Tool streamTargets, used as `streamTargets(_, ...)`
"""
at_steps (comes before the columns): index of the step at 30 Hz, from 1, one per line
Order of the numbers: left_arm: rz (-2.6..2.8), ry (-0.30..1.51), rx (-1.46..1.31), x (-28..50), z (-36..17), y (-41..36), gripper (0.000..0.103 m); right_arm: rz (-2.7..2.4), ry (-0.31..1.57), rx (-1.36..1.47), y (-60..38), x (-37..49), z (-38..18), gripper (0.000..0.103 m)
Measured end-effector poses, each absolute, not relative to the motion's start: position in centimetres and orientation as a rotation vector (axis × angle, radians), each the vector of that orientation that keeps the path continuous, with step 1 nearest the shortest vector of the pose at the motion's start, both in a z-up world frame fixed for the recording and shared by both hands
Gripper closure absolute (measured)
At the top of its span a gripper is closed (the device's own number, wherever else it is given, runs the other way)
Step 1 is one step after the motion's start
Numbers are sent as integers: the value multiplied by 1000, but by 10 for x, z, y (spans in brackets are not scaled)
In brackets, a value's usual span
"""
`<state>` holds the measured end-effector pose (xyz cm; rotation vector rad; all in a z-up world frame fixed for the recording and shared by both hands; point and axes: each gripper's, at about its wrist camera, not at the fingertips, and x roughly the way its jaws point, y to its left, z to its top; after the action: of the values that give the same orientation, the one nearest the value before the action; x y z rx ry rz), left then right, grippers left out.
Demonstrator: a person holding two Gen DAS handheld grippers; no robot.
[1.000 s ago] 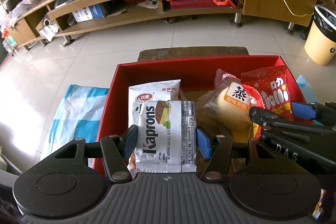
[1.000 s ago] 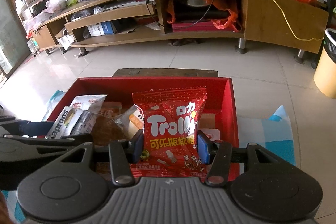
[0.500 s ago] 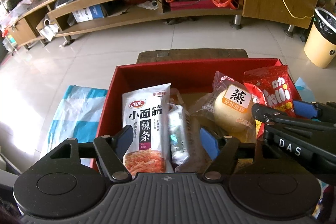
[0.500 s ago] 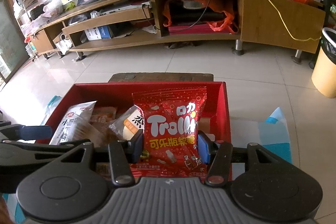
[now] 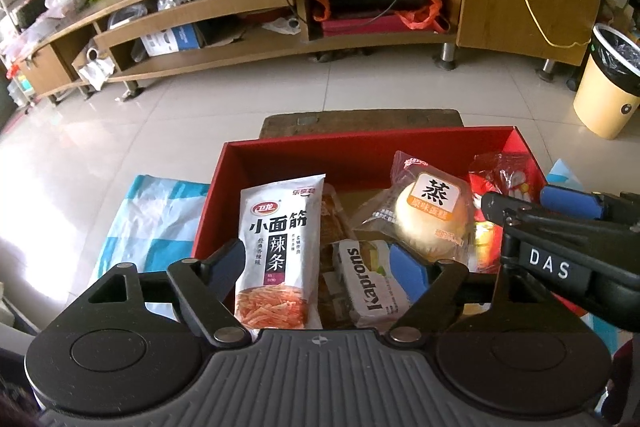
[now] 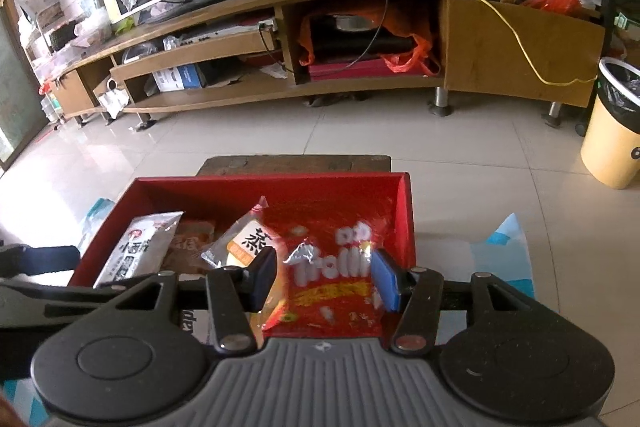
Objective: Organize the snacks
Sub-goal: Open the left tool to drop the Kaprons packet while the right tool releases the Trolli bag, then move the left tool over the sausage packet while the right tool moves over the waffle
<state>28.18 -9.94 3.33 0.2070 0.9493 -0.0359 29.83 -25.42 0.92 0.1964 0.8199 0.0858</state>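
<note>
Left gripper [image 5: 318,269]: I read its jaws as spread wide, gripping nothing, hovering over the near-left part of the box.
Red box [image 5: 360,149]: one, holding all the snacks I can see.
Spicy strip pouch [image 5: 280,255]: one, leaning at the left; light, slick film, so I'd pinch a sealed edge.
Kaprons wafer pack [image 5: 372,281]: one, lying low beside the pouch; stiff but crushable, best taken across its narrow sides.
Steamed cake [image 5: 430,219]: one, mid-box in a clear wrapper; soft, I'd grip the wrapper.
Trolli bag [image 6: 340,279]: one, lying at the right wall; floppy, crinkly.
Right gripper [image 6: 326,279]: jaws apart above the Trolli bag, not clamping it.
</note>
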Motion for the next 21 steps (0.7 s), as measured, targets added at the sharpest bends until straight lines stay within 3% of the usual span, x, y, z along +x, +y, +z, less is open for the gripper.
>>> streamTargets(21,-56,948,230,262,37,-104,19,115,837,192,-256,286,17,54)
